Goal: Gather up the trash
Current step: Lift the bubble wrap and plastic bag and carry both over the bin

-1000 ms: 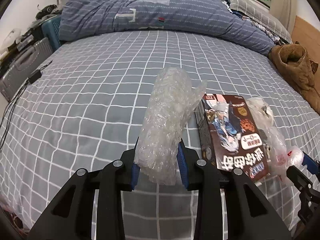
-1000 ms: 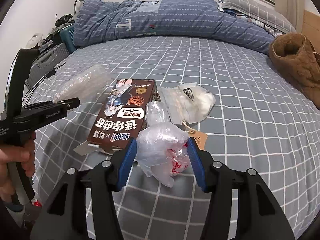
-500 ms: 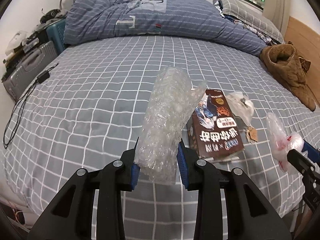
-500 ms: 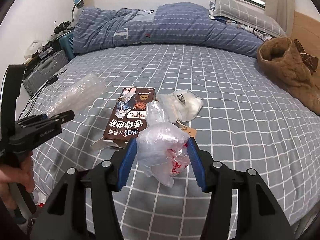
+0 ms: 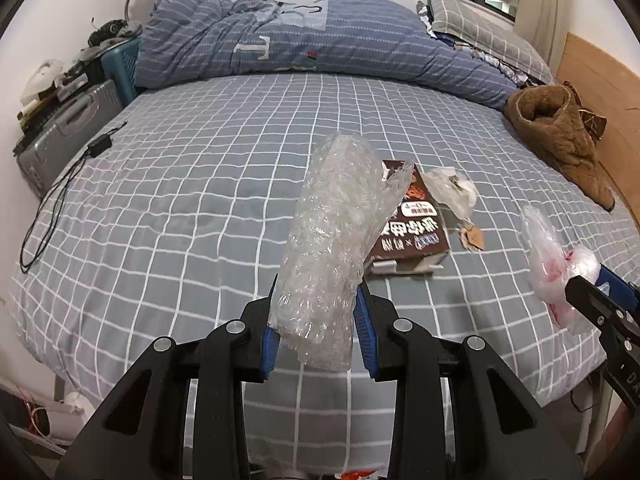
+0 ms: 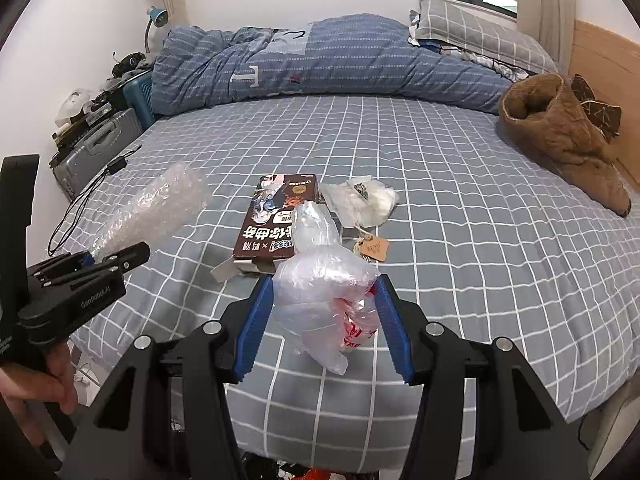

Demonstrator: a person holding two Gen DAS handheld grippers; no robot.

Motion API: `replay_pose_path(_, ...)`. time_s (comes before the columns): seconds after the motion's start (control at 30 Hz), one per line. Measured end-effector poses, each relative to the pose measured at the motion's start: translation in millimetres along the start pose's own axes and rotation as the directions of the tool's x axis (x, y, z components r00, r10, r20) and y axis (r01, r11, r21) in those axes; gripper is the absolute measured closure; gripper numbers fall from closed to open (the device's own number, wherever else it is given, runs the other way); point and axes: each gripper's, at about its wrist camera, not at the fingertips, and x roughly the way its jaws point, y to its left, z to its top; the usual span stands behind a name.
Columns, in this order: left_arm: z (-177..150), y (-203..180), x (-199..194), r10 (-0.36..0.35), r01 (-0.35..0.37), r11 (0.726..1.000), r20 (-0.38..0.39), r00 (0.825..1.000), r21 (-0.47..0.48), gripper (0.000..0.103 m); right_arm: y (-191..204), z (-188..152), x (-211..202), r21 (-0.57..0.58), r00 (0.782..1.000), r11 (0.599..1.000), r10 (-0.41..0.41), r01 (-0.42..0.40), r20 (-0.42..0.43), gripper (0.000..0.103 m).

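I have two pieces in hand: the left hand-held gripper (image 5: 316,328) is clamped on a roll of bubble wrap (image 5: 340,236) at frame centre, the right hand-held gripper (image 6: 326,328) on a crumpled plastic bag (image 6: 324,292). To carry them off cleanly, I'd keep both squeezes firm. Three pieces remain mid-frame on the bed (image 6: 460,208): one brown box (image 6: 276,220), one white wrapper (image 6: 360,200), one paper tag (image 6: 372,246).

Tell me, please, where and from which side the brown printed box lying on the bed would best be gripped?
Probably across the brown box's two long side edges, from above. It lies flat on the bedsheet, so only its thin sides offer purchase. Its near end has loose open flaps, and a white wrapper crowds its far right corner, so the middle looks best.
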Motion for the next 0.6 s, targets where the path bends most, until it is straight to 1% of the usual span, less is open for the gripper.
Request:
replay_pose_path(0.23,-19,0,-29,-0.032,0.032,0.999,0.016,0.999,-0.025,0.071,6,-11,-26,0.002,1.000,1.000,-0.007,0.007,0.009,0.052)
replay_pose_path(0.6,-40,-2,-66,-0.040,0.041,0.999,0.035,0.999,-0.027,0.071,16,-30,-61,0.009,1.000,1.000,-0.010,0.010,0.019,0.052)
